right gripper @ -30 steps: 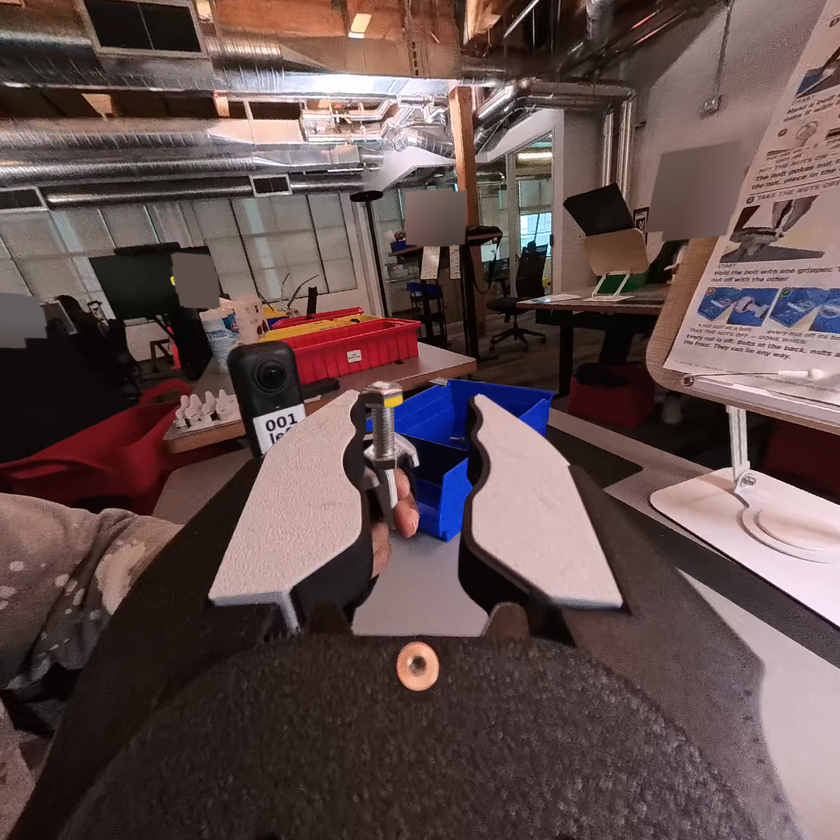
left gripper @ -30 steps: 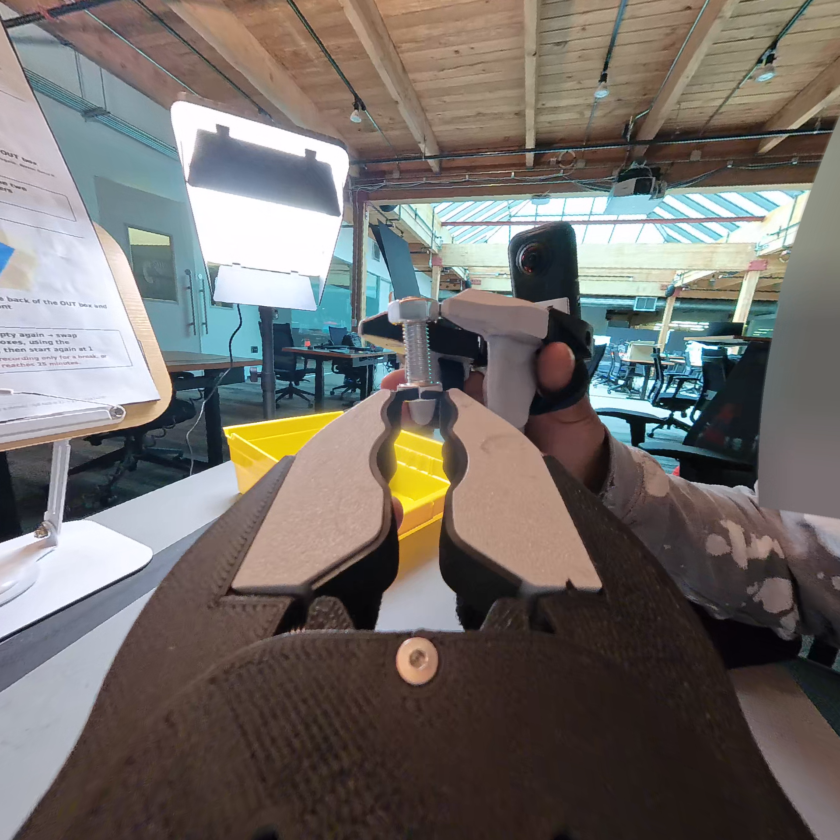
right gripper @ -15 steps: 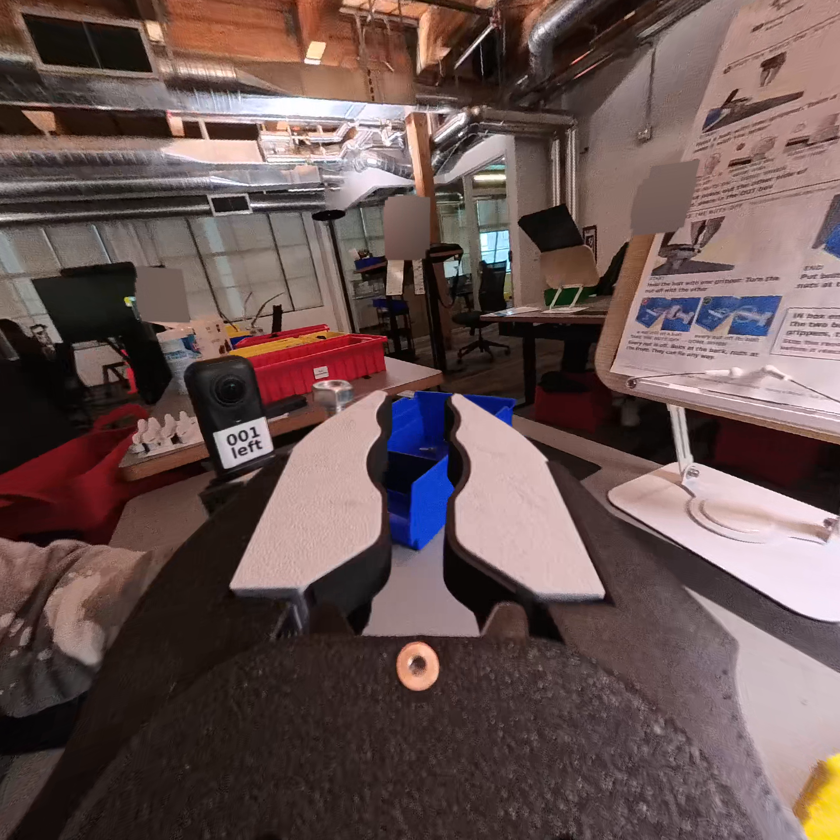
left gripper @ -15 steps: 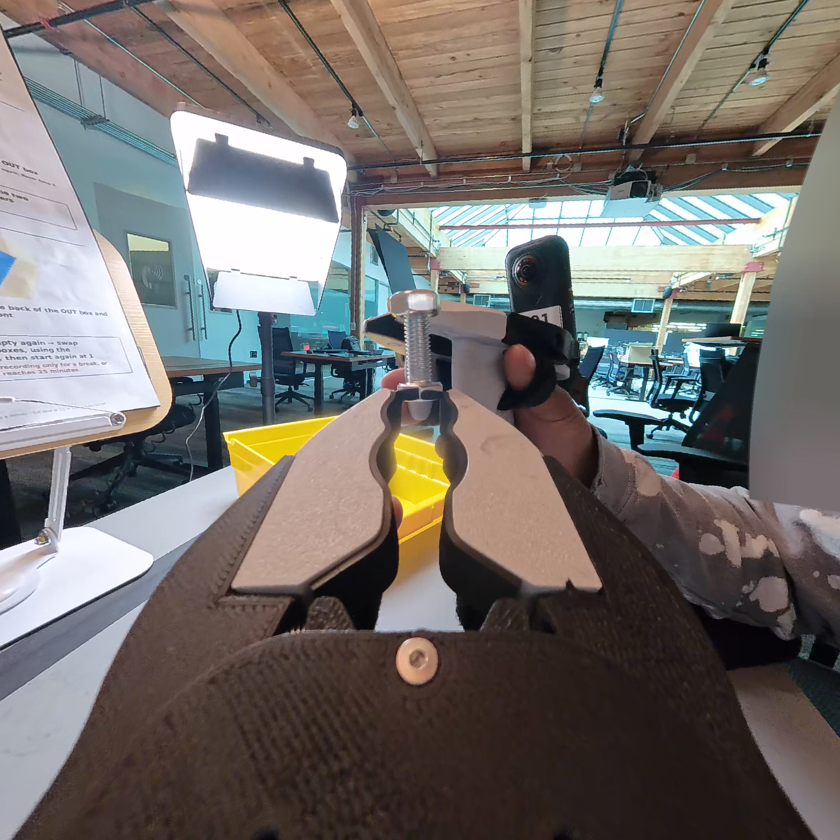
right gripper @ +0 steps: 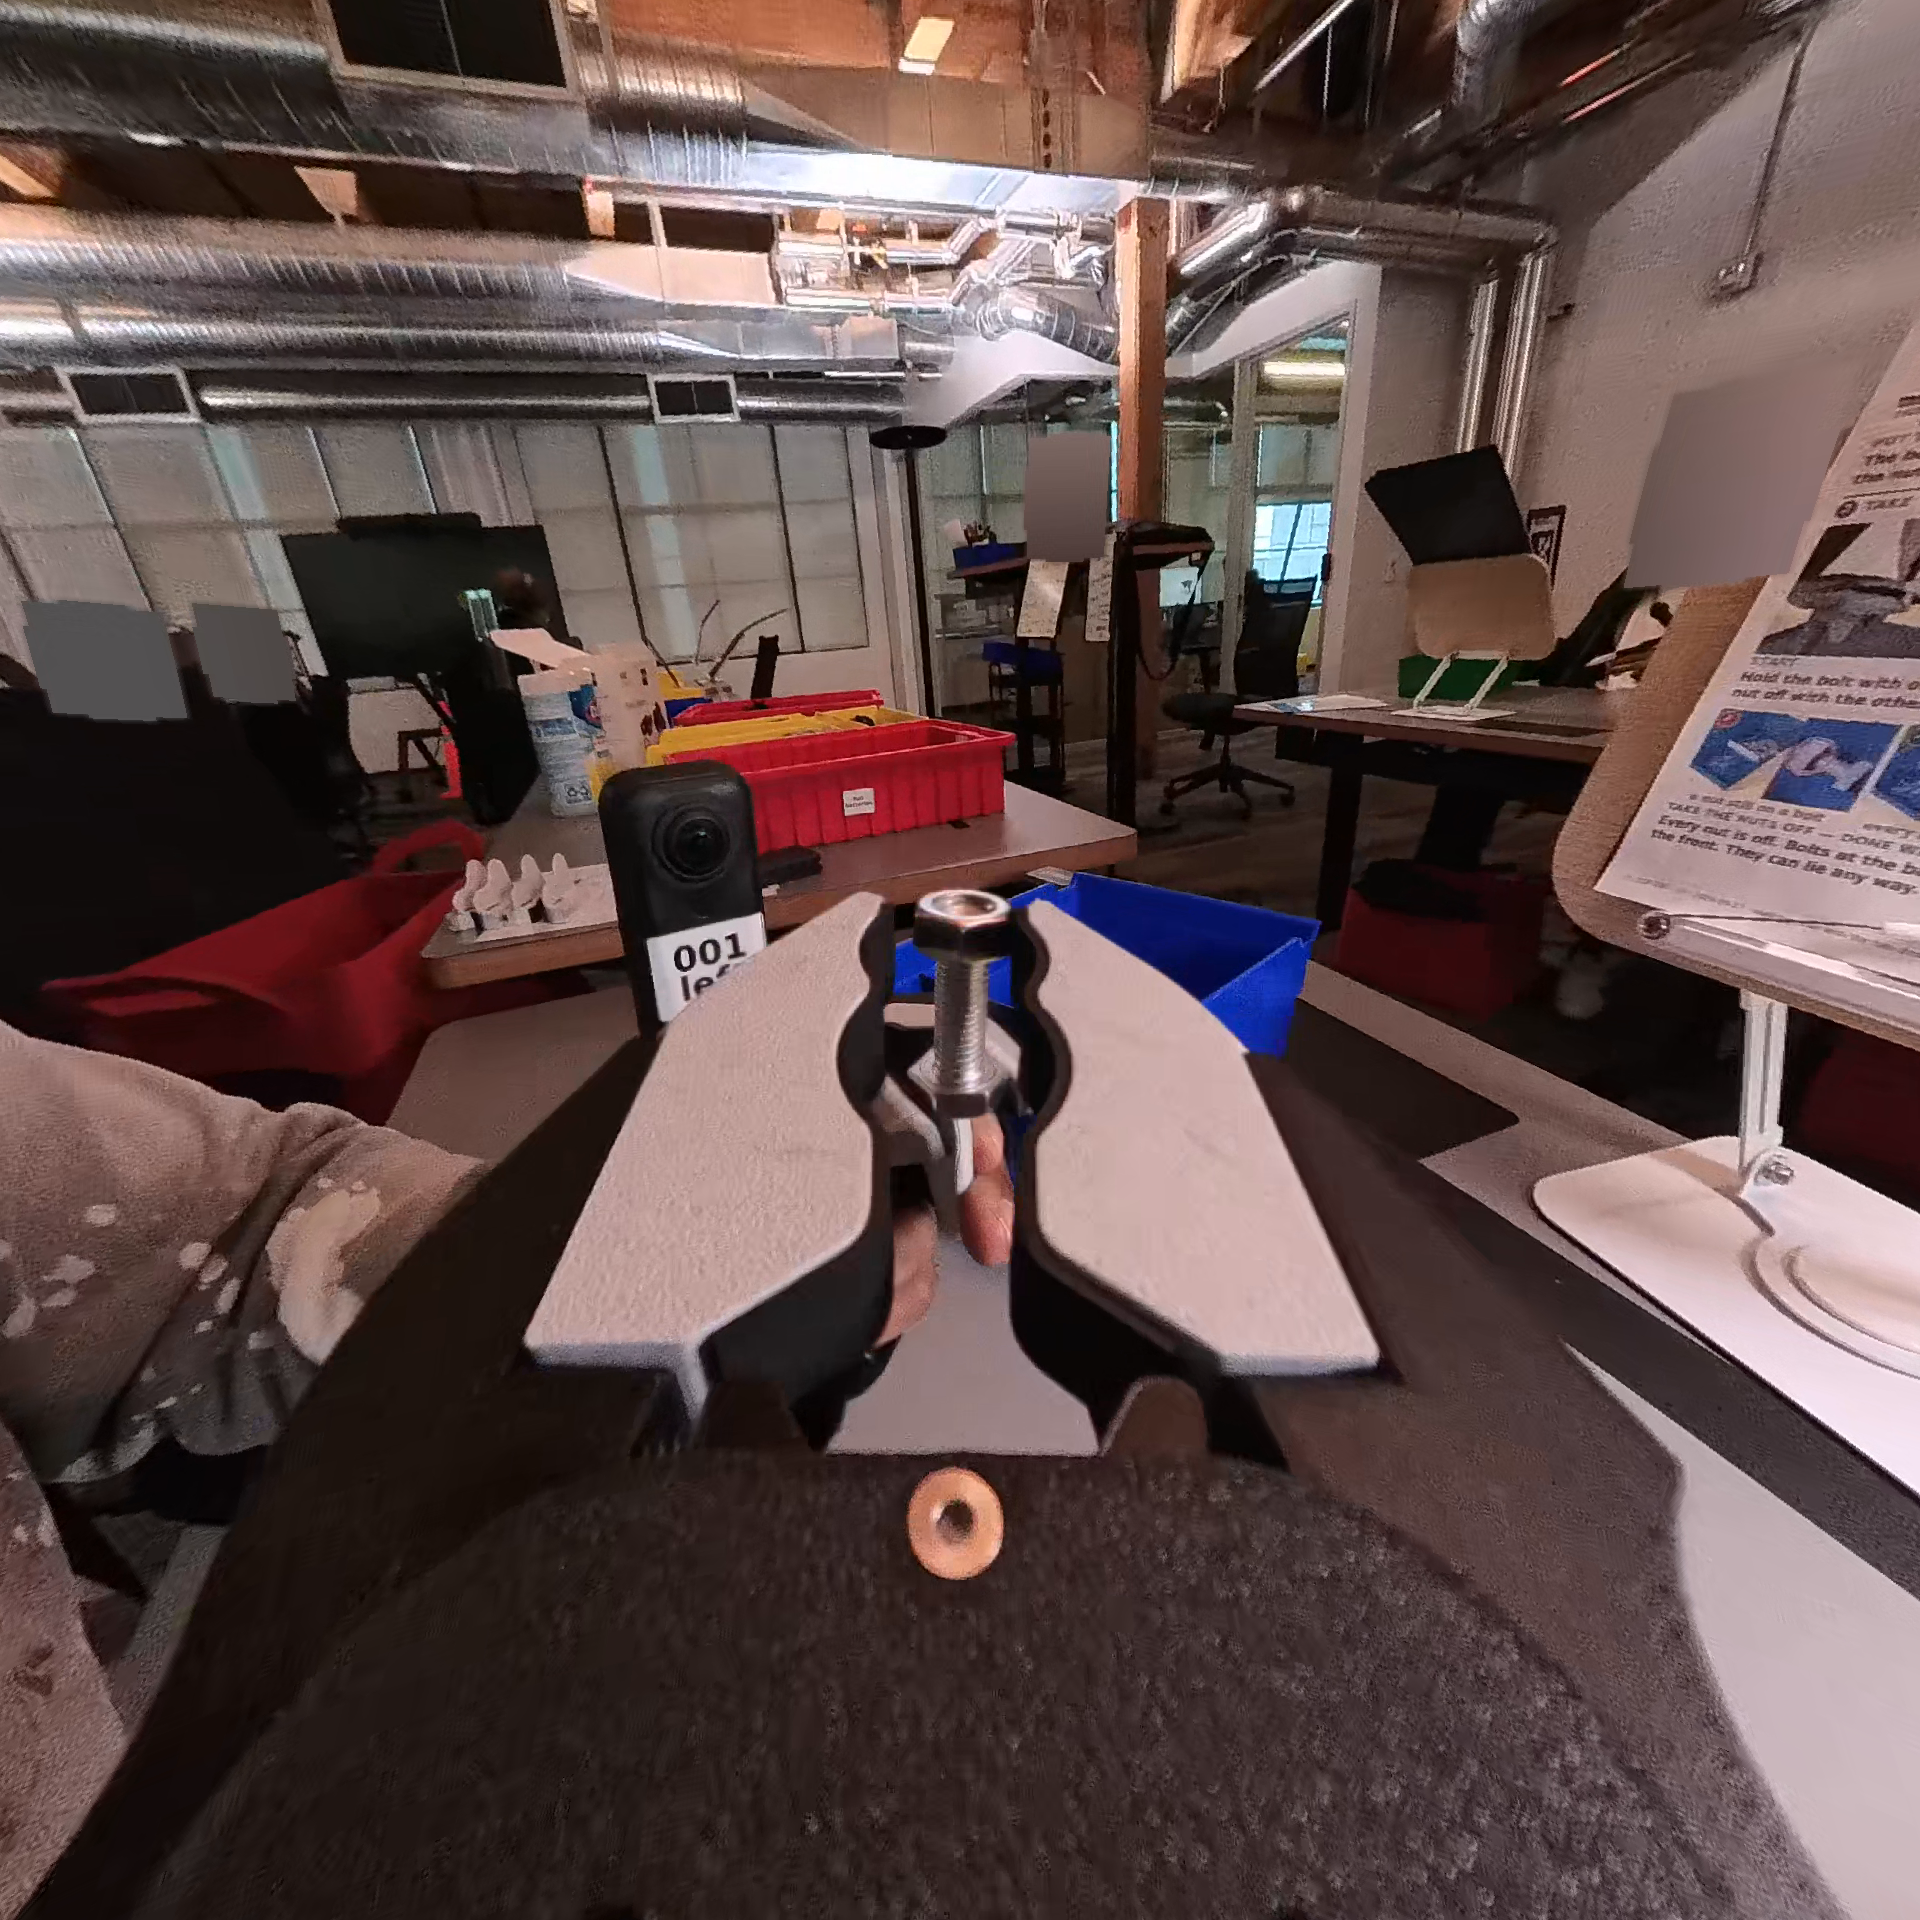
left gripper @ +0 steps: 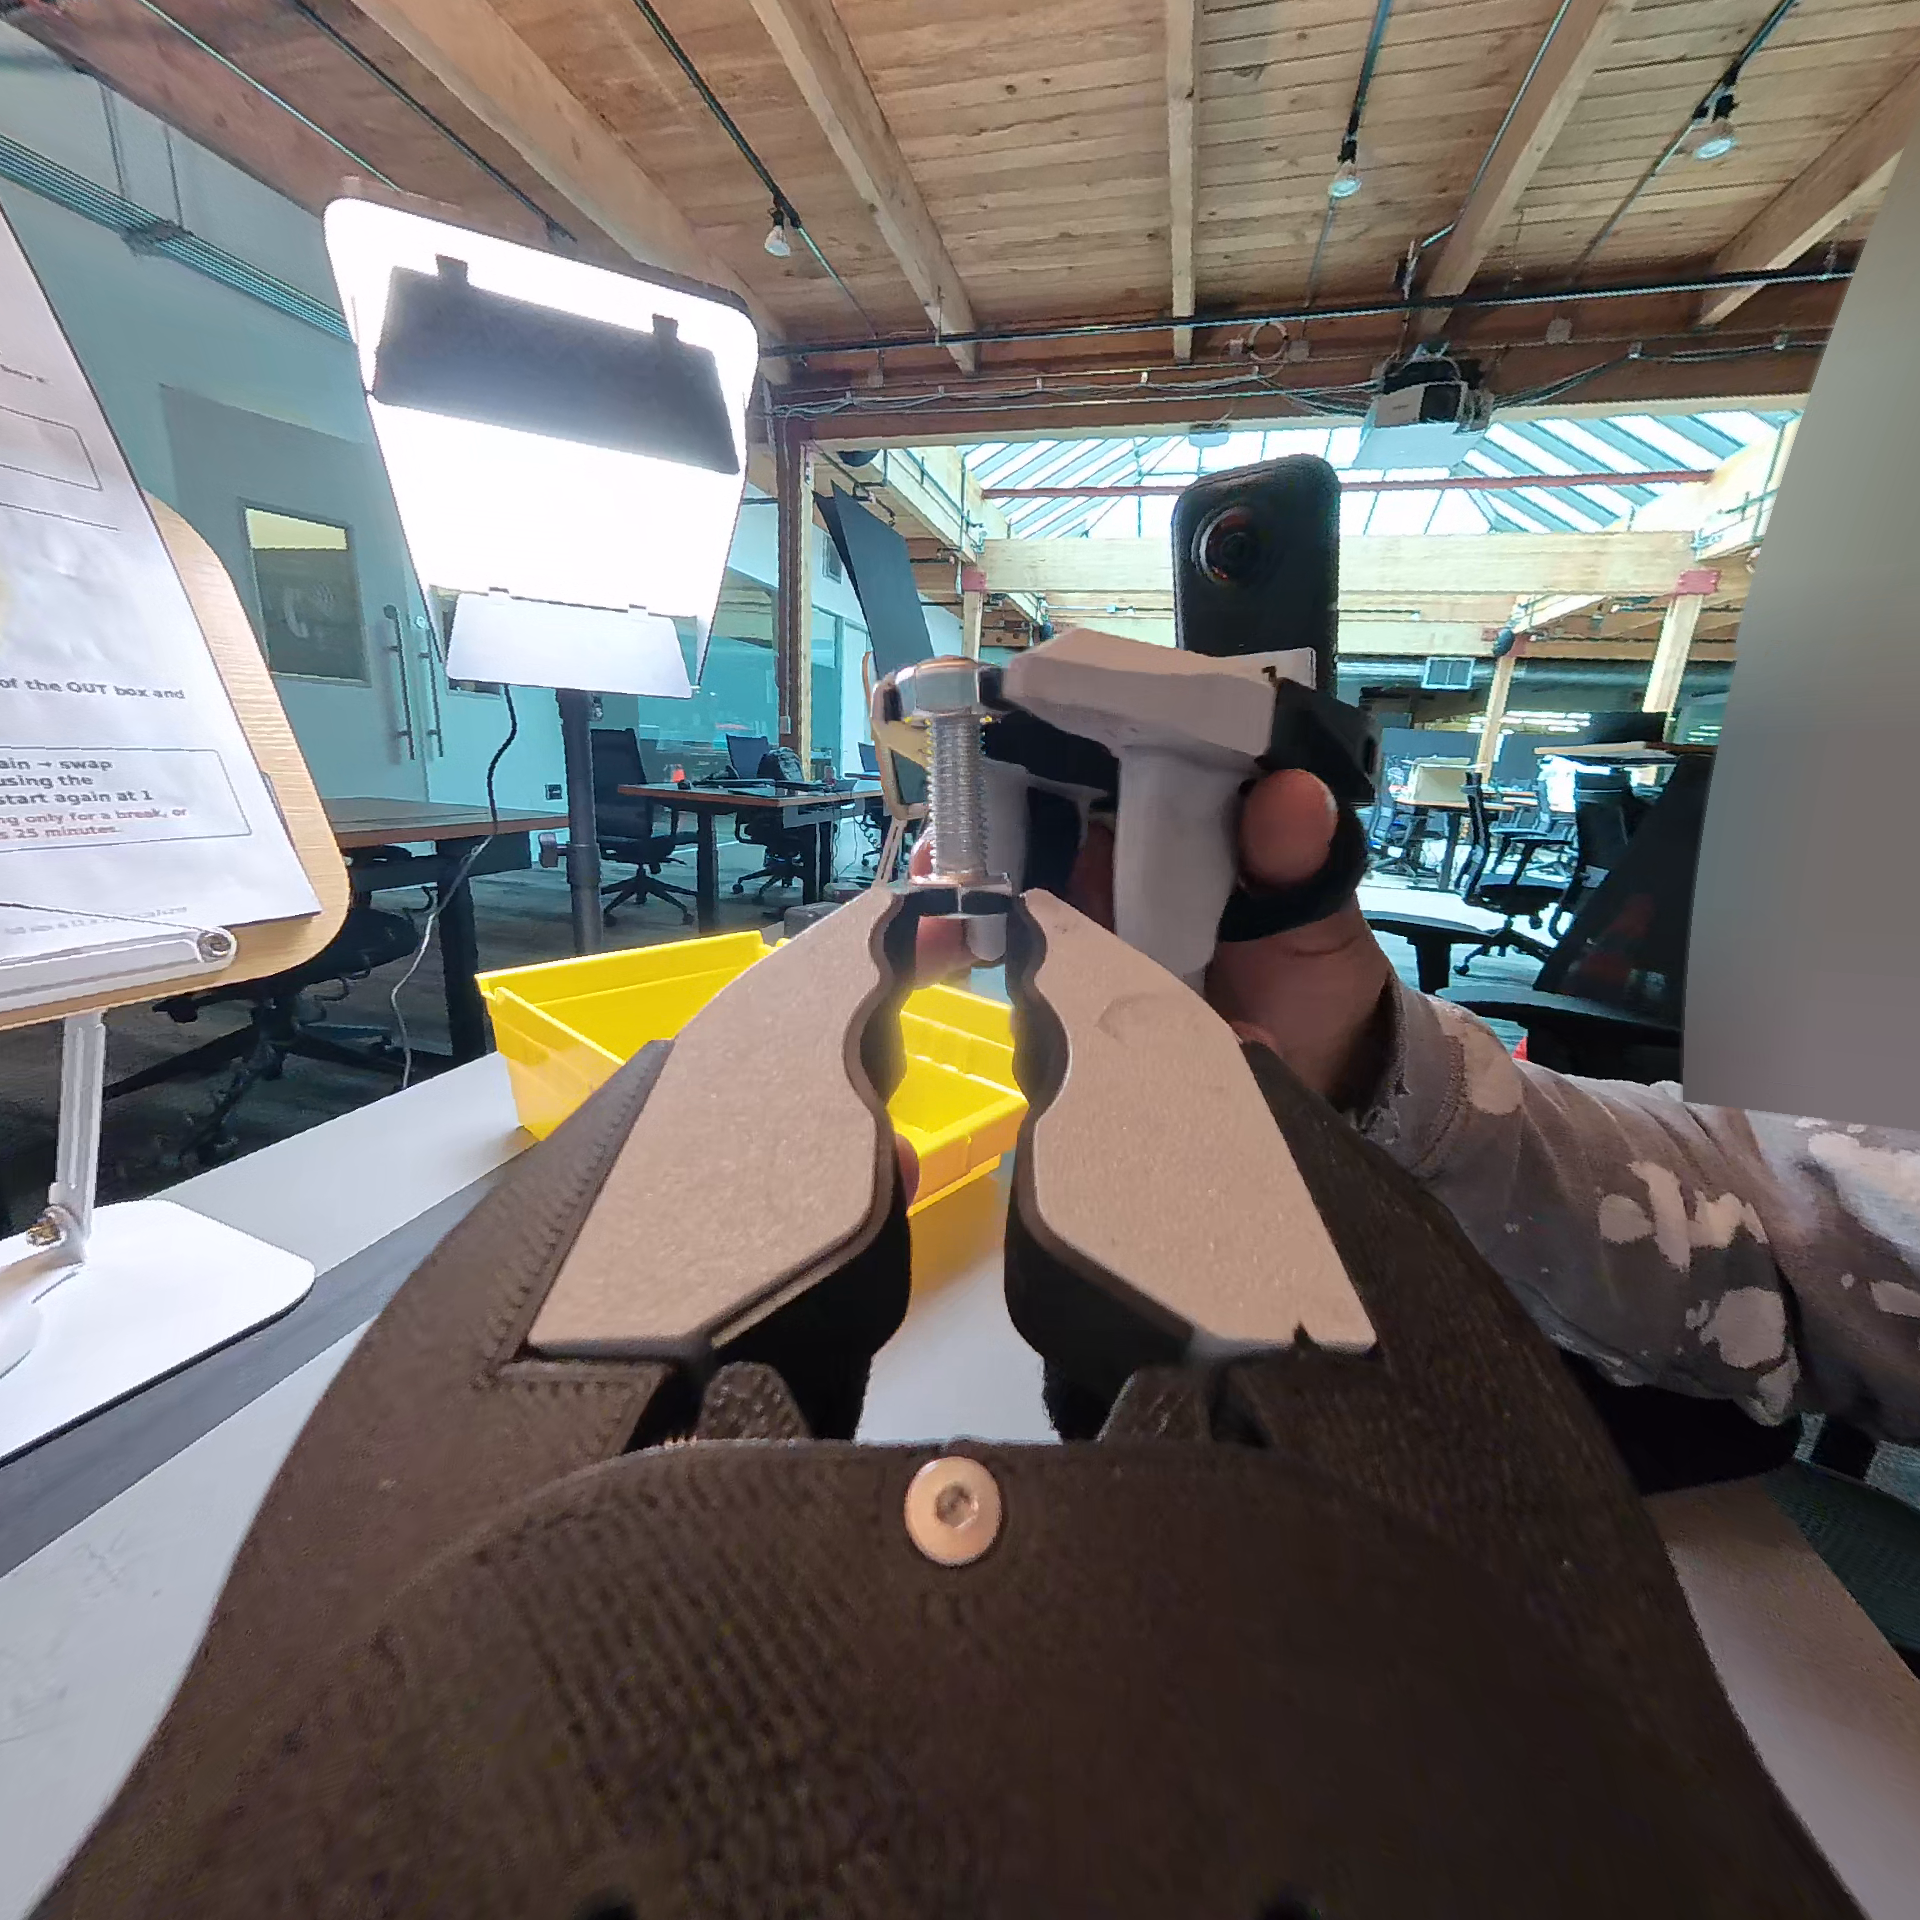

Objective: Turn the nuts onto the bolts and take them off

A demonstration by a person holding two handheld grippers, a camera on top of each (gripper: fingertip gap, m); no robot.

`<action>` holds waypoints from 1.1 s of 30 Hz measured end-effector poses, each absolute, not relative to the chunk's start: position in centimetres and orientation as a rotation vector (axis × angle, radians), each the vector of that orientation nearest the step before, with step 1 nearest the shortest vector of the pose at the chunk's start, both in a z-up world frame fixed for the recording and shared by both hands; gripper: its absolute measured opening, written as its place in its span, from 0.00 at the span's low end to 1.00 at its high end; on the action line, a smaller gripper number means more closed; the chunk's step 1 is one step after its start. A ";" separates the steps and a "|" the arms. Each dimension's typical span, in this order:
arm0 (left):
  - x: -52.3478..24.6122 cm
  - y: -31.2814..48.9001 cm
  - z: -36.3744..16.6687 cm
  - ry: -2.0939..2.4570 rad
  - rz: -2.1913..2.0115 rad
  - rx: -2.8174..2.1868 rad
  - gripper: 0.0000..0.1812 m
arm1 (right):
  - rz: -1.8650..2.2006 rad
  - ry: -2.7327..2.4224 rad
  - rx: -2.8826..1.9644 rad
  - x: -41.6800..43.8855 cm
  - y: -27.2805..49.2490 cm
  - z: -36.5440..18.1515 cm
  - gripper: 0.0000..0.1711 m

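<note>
Between your left gripper's (left gripper: 951,914) fingertips the bolt (left gripper: 953,805) stands upright, clamped by its head, threaded shank rising clear above the fingers. At its top sits the nut (right gripper: 961,925), flanked by your right gripper's (right gripper: 956,920) tips, fingers narrow; contact there cannot be told. Yellow bin (left gripper: 582,1013) lies beyond on the table (left gripper: 343,1174).

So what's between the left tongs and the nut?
Only bare thread of the bolt. The left tongs grip its head; the nut sits at the far end. It shows clearest in the left wrist view.
</note>
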State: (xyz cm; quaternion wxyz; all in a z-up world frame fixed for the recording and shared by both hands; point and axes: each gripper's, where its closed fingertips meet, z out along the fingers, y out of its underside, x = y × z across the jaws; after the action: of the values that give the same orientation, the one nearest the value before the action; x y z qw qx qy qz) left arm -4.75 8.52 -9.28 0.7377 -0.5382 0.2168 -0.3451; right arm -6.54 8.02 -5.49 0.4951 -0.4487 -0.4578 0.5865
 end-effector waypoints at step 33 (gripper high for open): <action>-3.8 7.8 -9.1 0.505 -0.836 -1.110 0.10 | 1.542 -1.234 -1.044 -4.9 8.4 -5.7 0.21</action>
State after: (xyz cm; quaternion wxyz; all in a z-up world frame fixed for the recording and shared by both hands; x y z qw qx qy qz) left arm -3.77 7.76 -9.15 0.7390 -0.5057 0.2302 -0.3811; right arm -4.91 8.37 -5.73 0.4385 -0.4200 -0.4964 0.6204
